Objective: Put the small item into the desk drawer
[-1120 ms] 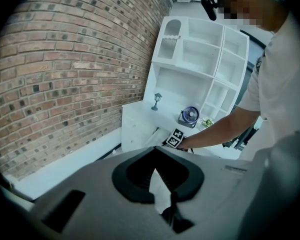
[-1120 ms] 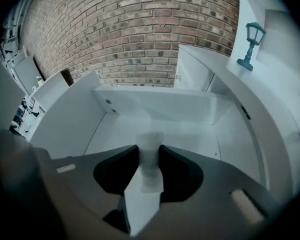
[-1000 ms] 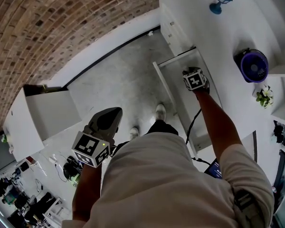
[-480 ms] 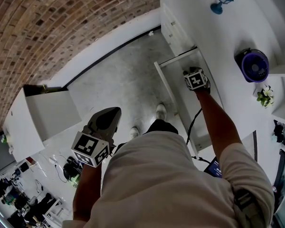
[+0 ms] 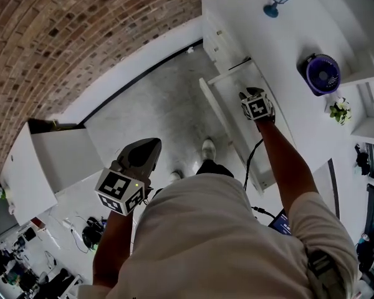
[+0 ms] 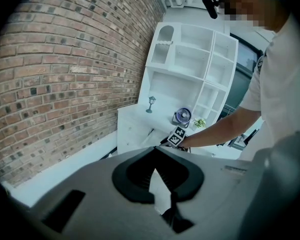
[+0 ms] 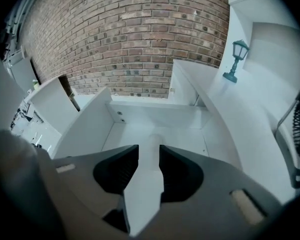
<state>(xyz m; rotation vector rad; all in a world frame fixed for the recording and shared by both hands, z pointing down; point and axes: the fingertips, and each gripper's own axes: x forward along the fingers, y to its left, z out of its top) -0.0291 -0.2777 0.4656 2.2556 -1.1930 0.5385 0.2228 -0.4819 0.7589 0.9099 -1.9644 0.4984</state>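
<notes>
Both claws barely moved: right claw [image 7: 149, 151] closing empty over the drawer [image 7: 140, 115], left claw [image 6: 155, 170] clenched.

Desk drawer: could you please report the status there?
Right gripper over open white desk drawer, jaws closing, nothing between them. Left gripper shut, empty. Small item not made out.

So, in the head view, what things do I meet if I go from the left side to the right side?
white cabinet → left gripper → open drawer → purple fan
</notes>
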